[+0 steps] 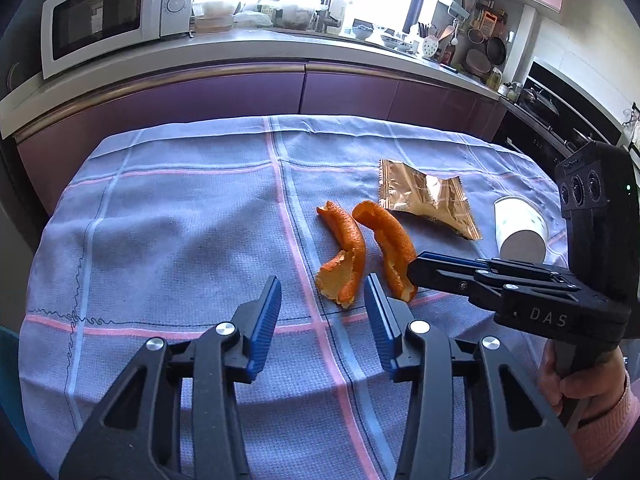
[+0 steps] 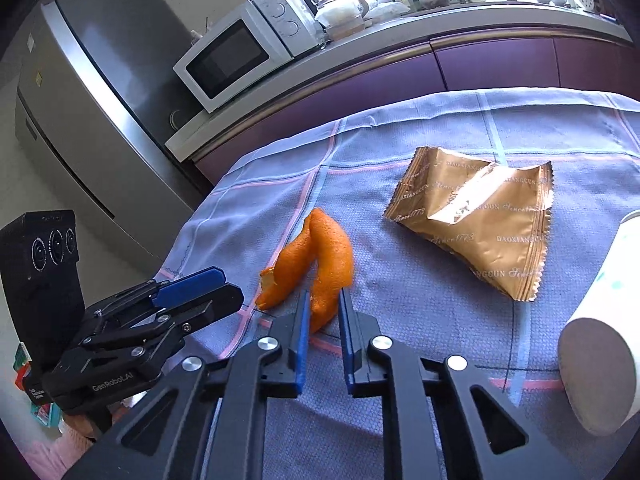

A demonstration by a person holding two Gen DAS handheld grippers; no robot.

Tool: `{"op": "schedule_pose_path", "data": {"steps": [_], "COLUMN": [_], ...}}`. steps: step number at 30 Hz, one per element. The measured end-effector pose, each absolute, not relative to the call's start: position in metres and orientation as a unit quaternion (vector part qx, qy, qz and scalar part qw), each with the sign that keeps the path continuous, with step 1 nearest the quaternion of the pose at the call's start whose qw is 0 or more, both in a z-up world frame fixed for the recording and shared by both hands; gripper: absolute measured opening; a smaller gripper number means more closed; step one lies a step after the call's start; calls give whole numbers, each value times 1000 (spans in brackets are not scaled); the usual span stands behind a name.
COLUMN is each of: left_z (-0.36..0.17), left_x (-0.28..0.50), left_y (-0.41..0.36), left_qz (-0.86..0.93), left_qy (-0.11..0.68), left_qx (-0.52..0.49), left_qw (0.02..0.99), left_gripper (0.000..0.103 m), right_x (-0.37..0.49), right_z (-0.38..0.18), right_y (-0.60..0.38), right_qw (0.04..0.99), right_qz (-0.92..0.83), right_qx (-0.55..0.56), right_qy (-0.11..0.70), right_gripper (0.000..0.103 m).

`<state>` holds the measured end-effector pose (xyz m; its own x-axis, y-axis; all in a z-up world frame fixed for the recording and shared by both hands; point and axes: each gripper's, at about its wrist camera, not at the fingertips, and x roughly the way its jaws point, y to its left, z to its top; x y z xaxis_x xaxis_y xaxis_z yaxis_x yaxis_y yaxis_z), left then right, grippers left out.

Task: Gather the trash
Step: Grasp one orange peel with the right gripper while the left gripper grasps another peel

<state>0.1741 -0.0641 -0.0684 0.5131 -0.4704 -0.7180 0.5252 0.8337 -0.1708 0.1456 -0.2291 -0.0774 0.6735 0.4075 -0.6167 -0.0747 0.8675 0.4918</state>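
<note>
Two orange peel pieces lie on the blue checked tablecloth (image 1: 160, 220): a left peel (image 1: 345, 256) and a right peel (image 1: 390, 246). A gold snack wrapper (image 1: 426, 200) lies behind them, also in the right wrist view (image 2: 480, 220). A white paper cup (image 1: 518, 226) lies on its side to the right. My left gripper (image 1: 322, 300) is open and empty, just in front of the left peel. My right gripper (image 2: 323, 300) has its jaws narrowly around the near end of the right peel (image 2: 324, 264); whether the pads press it is unclear.
A kitchen counter with purple cabinets (image 1: 240, 96) runs behind the table, carrying a microwave (image 1: 104, 16) and dishes. A steel fridge (image 2: 100, 100) stands to the left. The stove (image 1: 560, 120) is at the right.
</note>
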Motion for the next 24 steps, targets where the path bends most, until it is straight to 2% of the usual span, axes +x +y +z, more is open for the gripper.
{"op": "schedule_pose_path", "data": {"steps": [5, 9, 11, 12, 13, 19, 24], "left_z": [-74, -77, -78, -79, -81, -82, -80], "left_x": [178, 182, 185, 187, 188, 186, 182], "left_y": [-75, -84, -88, -90, -93, -94, -89], "left_qz": [-292, -299, -305, -306, -307, -305, -298], "left_qy": [411, 420, 424, 427, 431, 429, 422], "left_qx": [39, 42, 41, 39, 38, 32, 31], "left_qw": [863, 856, 852, 850, 848, 850, 855], "left_gripper": [38, 38, 31, 22, 18, 12, 11], "right_x": [143, 145, 148, 149, 151, 157, 157], "right_z": [-81, -82, -83, -83, -84, -85, -86], "right_y": [-239, -241, -242, -243, -242, -244, -245], "right_qw": [884, 884, 883, 882, 881, 878, 878], "right_qz": [130, 129, 126, 125, 126, 126, 131], "right_qx": [230, 234, 237, 239, 239, 240, 244], "right_qy": [385, 383, 386, 387, 388, 394, 392], "right_gripper": [9, 15, 20, 21, 21, 15, 11]}}
